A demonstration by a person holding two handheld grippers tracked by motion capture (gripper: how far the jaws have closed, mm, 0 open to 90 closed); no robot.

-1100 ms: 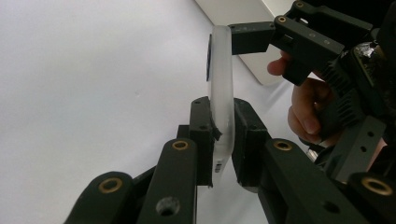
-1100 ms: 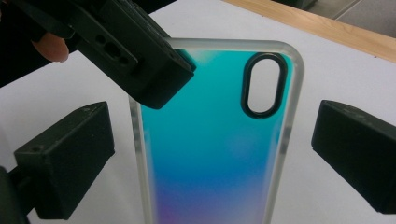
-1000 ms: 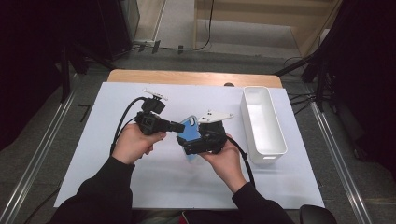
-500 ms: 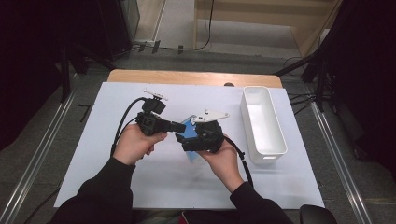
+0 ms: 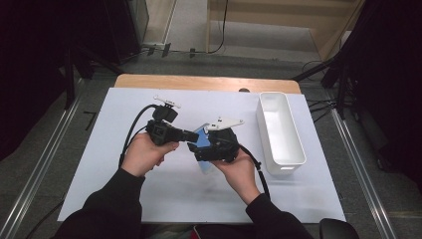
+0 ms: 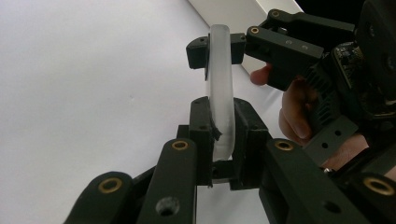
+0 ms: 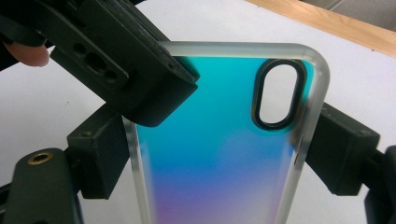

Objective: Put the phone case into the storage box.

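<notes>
high view: both hands hold their grippers above the white table [image 5: 114,194], the left gripper [image 5: 193,135] meeting the right gripper [image 5: 201,142] over a blue phone case [image 5: 203,141]; a white bin [image 5: 278,130] stands well apart to the right.

left gripper view: its jaws are clamped flat on the case's thin frosted edge [image 6: 220,93], and the right gripper's jaws sit farther up that edge.

right gripper view: its jaws have just been closing and span the case [image 7: 219,149] across its width, touching both rims beside the camera cutout [image 7: 278,92].

judged risk: squeezing the width could bow the soft case and pop it free, or opposing pulls could twist it out.
</notes>
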